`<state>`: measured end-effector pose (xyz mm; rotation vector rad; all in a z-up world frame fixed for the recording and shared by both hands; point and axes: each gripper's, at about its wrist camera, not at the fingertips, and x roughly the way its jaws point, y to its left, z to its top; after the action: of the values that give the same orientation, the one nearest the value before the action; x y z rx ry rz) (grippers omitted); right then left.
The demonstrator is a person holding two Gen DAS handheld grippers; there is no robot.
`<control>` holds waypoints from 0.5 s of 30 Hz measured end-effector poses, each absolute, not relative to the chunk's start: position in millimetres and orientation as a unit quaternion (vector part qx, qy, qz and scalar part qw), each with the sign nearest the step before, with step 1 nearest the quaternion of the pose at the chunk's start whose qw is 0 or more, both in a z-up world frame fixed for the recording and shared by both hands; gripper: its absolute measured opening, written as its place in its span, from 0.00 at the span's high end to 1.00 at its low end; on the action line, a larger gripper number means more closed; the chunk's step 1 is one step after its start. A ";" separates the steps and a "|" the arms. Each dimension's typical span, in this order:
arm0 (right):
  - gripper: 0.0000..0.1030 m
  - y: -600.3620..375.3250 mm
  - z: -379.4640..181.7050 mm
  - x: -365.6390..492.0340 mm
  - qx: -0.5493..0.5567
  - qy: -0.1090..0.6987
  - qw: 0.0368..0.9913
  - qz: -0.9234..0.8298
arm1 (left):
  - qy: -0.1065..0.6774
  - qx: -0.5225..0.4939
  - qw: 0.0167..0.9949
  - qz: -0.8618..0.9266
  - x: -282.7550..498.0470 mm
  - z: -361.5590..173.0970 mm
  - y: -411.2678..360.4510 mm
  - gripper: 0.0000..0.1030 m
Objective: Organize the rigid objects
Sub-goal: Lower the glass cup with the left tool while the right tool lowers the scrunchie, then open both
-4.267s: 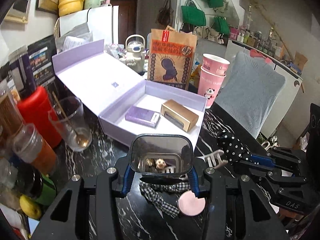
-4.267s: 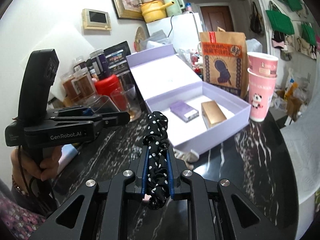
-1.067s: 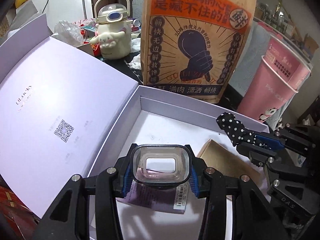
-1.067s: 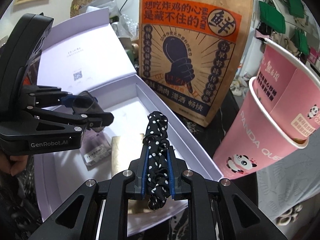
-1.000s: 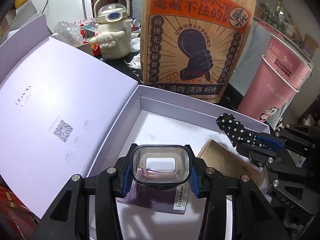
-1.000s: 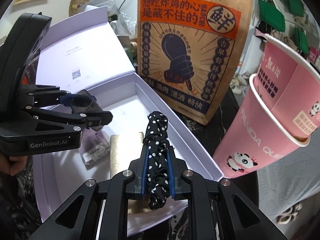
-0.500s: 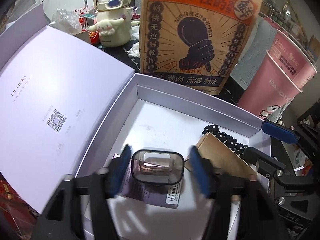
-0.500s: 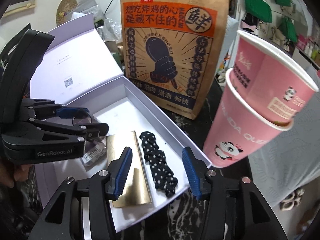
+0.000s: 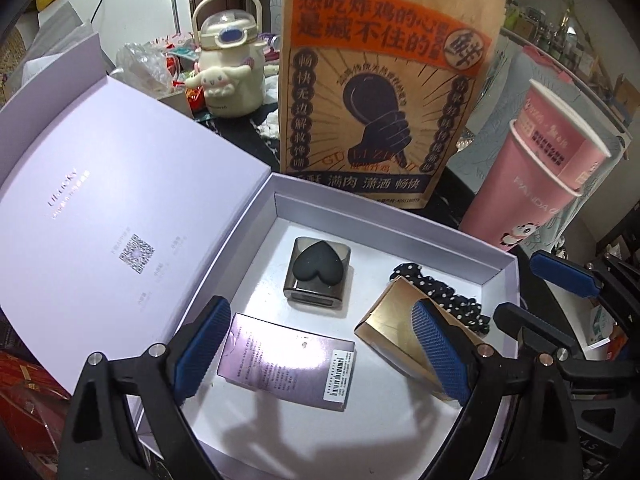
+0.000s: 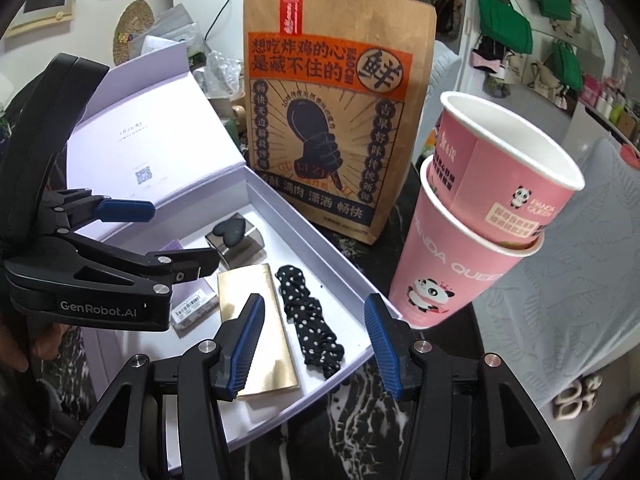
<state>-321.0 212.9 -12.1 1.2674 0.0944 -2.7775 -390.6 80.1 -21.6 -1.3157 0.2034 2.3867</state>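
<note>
An open lilac box holds a purple flat carton, a gold box, a small clear case with a black heart inside, and a black polka-dot scrunchie. My left gripper hovers over the box with its jaws opening; the case lies free just beyond the pads. Over the box's near right corner, my right gripper stands open, and the scrunchie lies loose below it beside the gold box.
The box lid lies open to the left. Right behind the box stands a tall brown paper bag, with stacked pink paper cups at the right. A cream character bottle sits further back. The tabletop is black marble.
Both grippers carried their loads from the table to the box, then let go. The clear case and the scrunchie now lie in the box. The left jaws have spread wider since.
</note>
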 end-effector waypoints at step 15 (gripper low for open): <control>0.50 207.2 21.4 -301.3 0.372 0.026 0.045 -0.927 | 0.057 -0.441 0.194 0.874 -376.3 10.6 72.9 0.10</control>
<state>-301.3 207.2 21.4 1.1373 0.0791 -2.8312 -376.3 72.9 10.6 -1.2371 0.1586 2.4519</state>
